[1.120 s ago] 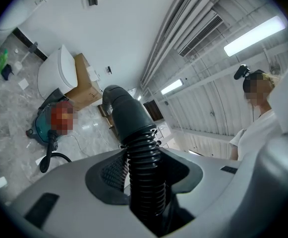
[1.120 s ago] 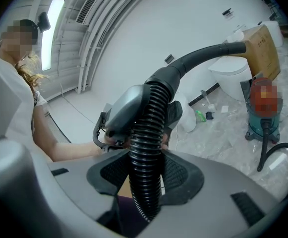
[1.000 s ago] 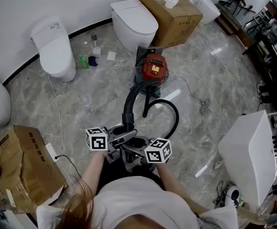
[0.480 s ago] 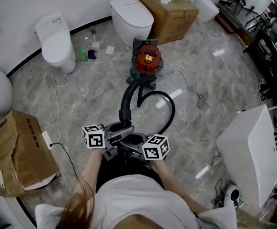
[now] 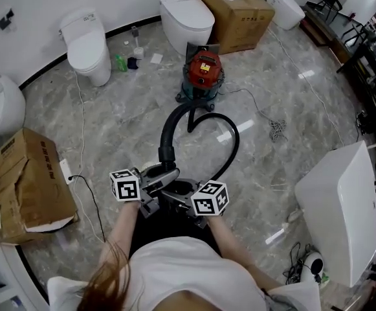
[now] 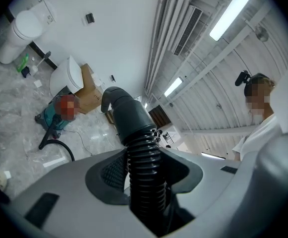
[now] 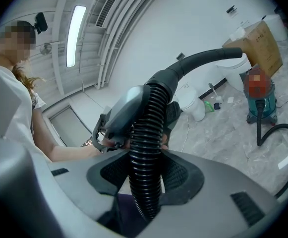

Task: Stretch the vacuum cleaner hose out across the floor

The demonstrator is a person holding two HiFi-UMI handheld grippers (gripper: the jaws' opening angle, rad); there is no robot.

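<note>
The red vacuum cleaner point(image 5: 202, 70) stands on the marble floor near the back wall. Its black hose point(image 5: 232, 144) curves from the cleaner out to the right and back to my hands. The hose's rigid end tube point(image 5: 166, 138) arches forward from the grippers. My left gripper point(image 5: 153, 186) is shut on the ribbed hose point(image 6: 144, 175) just behind the smooth cuff point(image 6: 128, 115). My right gripper point(image 5: 189, 198) is shut on the ribbed hose point(image 7: 146, 152) too, right beside the left one. The red cleaner point(image 7: 257, 86) shows far off in the right gripper view.
Two toilets point(image 5: 87, 47) point(image 5: 186, 17) and a cardboard box point(image 5: 239, 8) line the back wall. A torn carton point(image 5: 26, 180) lies at the left, with a power strip point(image 5: 65, 171) and cord. A large white fixture point(image 5: 340, 206) stands at the right. A thin cable point(image 5: 275, 129) trails across the floor.
Both grippers, still shut on the hose, have drawn back from the cleaner. The cleaner now lies farther off and the hose loop has opened wider.
</note>
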